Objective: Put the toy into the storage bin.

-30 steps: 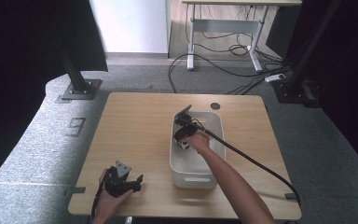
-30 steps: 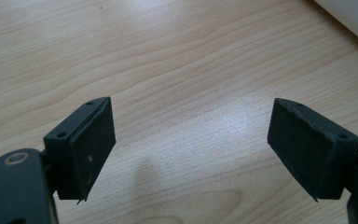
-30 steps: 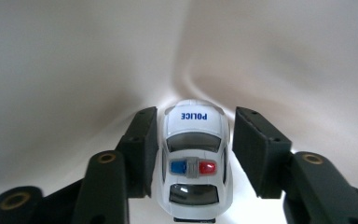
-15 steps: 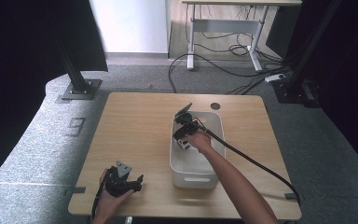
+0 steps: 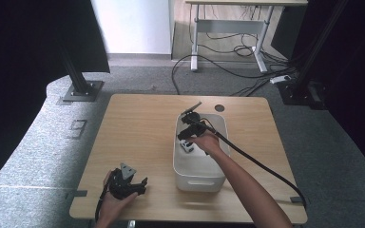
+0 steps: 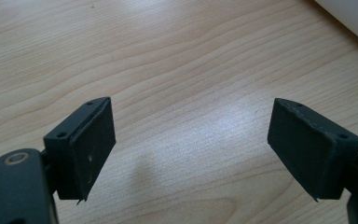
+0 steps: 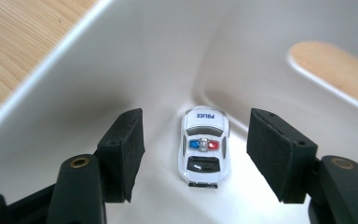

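1. My right gripper (image 7: pixel 196 154) is down inside the white bin (image 5: pixel 185 166), jaws spread wide; the toy police car (image 7: pixel 204 145) lies between them on the bin floor, close to a corner, touching neither pad
2. Progress, as I judge it: approach done and the car is framed between the jaws; closing and lifting it out are left
3. The car points away from the jaws, its rear bumper nearest me, roughly centred in the gap, slightly nearer the right-hand jaw
4. Pose: right forearm reaches forward over the bin, gripper (image 5: pixel 190 124) tipped steeply down; its cable trails back across the counter (image 5: pixel 138 128)
5. My left gripper (image 6: pixel 191 149) rests low over bare counter, jaws spread, nothing between them; the bin's edge lies off beyond its right-hand jaw
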`<state>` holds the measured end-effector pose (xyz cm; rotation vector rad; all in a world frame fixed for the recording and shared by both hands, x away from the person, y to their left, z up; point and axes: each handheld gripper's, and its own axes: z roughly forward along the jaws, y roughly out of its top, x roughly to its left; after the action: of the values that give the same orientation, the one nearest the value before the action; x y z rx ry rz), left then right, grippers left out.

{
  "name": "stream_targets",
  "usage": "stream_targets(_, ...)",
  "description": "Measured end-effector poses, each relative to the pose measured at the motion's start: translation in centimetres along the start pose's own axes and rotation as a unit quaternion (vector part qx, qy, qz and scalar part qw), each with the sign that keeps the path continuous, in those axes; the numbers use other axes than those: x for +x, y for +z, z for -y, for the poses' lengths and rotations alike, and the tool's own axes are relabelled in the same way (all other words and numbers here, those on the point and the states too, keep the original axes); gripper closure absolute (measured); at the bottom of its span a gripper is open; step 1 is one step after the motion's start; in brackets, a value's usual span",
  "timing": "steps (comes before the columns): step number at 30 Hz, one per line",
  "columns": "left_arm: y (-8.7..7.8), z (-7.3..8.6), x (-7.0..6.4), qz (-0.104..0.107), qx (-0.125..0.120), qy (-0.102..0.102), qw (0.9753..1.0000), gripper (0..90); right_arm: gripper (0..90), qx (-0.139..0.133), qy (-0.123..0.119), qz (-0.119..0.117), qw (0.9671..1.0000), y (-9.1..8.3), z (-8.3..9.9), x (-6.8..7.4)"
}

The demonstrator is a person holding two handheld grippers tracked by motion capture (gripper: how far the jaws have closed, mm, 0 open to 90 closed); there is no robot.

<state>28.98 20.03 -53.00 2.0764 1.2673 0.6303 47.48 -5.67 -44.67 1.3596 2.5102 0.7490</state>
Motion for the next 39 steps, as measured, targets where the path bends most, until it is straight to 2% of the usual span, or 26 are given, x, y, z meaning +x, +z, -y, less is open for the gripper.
stream_targets(4,0.1,0.0,-0.1,0.000,0.002,0.001,1.0000,15.1,34.9,-0.015,0.005,-0.003,0.9999,-1.2,0.2,-0.5)
stream_targets(6,0.1,0.0,-0.2,0.000,0.002,0.001,1.0000,15.1,34.6,-0.025,-0.001,0.001,0.9997,-1.9,0.3,-0.7)
stream_targets(13,0.1,0.0,-0.3,0.000,0.003,0.002,1.0000,15.1,34.3,-0.064,-0.008,-0.010,0.9978,-4.7,1.1,-0.7)
stream_targets(15,0.1,0.0,-0.3,-0.001,0.002,0.001,1.0000,15.1,34.3,-0.075,-0.014,-0.006,0.9971,-5.5,1.3,-0.6)
stream_targets(20,0.1,0.0,-0.3,-0.001,0.003,0.002,1.0000,15.2,33.7,-0.105,-0.031,-0.010,0.9940,-7.5,1.8,-0.1)
stream_targets(25,0.1,0.0,-0.3,-0.001,0.002,0.003,1.0000,15.1,33.8,-0.131,-0.037,-0.015,0.9907,-9.2,2.7,0.1)
stream_targets(35,0.2,-0.1,-0.5,-0.001,0.004,0.006,1.0000,15.1,33.9,-0.172,-0.050,-0.002,0.9838,-12.1,5.2,-0.5)
stream_targets(39,0.2,-0.1,-0.6,-0.001,0.003,0.005,1.0000,15.1,33.8,-0.187,-0.042,-0.001,0.9815,-13.1,6.2,-1.0)
